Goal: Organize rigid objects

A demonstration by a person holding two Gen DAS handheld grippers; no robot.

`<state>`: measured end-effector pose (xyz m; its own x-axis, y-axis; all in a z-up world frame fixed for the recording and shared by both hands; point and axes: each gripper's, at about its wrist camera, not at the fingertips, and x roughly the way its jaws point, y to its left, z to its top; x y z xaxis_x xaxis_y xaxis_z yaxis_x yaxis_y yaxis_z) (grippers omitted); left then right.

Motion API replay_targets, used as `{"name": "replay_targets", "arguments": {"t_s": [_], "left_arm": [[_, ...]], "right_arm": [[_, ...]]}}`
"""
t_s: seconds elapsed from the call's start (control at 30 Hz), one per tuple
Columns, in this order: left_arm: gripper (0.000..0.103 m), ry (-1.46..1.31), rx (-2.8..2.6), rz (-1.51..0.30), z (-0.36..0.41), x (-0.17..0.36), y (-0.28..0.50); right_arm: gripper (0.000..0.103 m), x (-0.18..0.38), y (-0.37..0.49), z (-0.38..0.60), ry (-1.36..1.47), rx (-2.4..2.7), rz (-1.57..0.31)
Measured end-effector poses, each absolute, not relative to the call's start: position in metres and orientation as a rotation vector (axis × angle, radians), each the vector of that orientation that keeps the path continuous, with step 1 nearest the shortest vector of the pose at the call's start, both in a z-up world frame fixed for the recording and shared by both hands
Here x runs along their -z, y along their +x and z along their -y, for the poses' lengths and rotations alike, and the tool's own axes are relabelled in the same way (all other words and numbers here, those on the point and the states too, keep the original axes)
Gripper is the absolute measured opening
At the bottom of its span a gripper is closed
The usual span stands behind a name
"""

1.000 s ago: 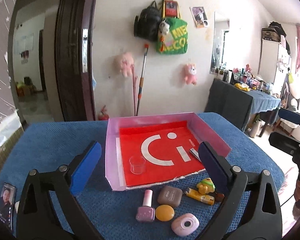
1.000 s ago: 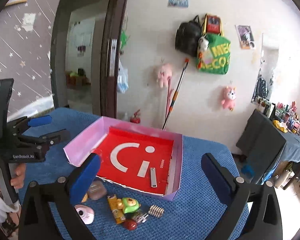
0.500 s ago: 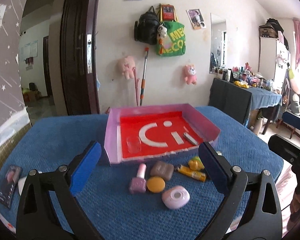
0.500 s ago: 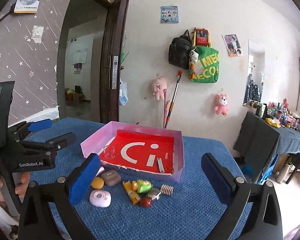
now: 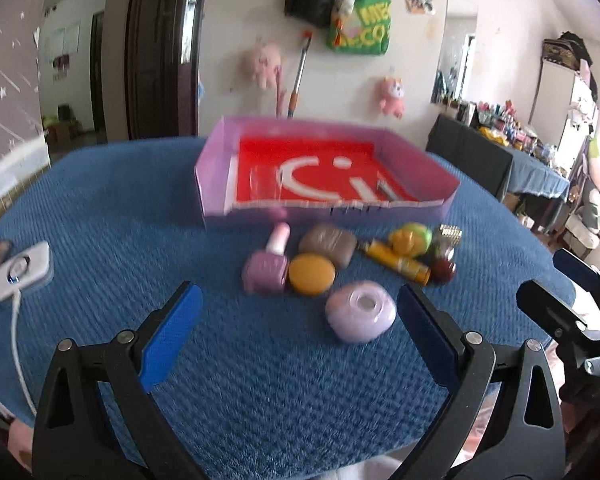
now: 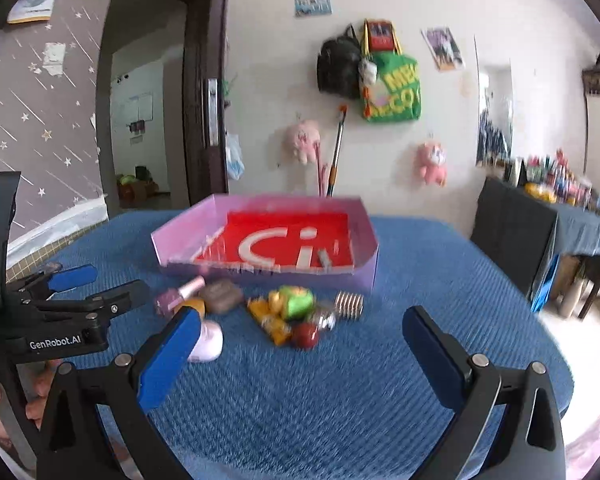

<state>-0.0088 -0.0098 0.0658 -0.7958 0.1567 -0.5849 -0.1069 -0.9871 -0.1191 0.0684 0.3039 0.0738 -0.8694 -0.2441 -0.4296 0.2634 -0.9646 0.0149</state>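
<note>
A pink box [image 5: 216, 184] with a red floor stands on the blue table; it also shows in the right wrist view [image 6: 366, 236]. In front of it lie a pink nail polish bottle [image 5: 268, 268], a brown case [image 5: 328, 242], an orange disc [image 5: 312, 274], a lilac round case [image 5: 360, 312], a yellow lighter [image 5: 400, 264], a green-yellow toy [image 6: 292, 302], a red ball [image 6: 305, 336] and a metal spring [image 6: 349, 305]. My left gripper [image 5: 296, 332] is open, just short of the lilac case. My right gripper [image 6: 300, 356] is open and empty, near the pile.
A white charger with cable [image 5: 22, 270] lies at the table's left edge. The right gripper's body [image 5: 572, 320] shows at the right in the left wrist view; the left gripper [image 6: 60, 312] shows at left in the right wrist view. A dark table [image 6: 540, 232] stands behind.
Both grippers have dropped lower and moved closer to the pile of small objects in front of the box. Both stay open and empty.
</note>
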Motion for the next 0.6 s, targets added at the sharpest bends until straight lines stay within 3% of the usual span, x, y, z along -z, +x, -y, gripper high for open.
{"name": "replay_targets", "arguments": {"t_s": [0.6], "left_arm": [[0.1, -1.049, -2.804, 0.125, 0.006, -0.048, -0.025]], "right_arm": [[0.103, -0.043, 0.042, -0.313, 0.81, 2.778, 0.023]]}}
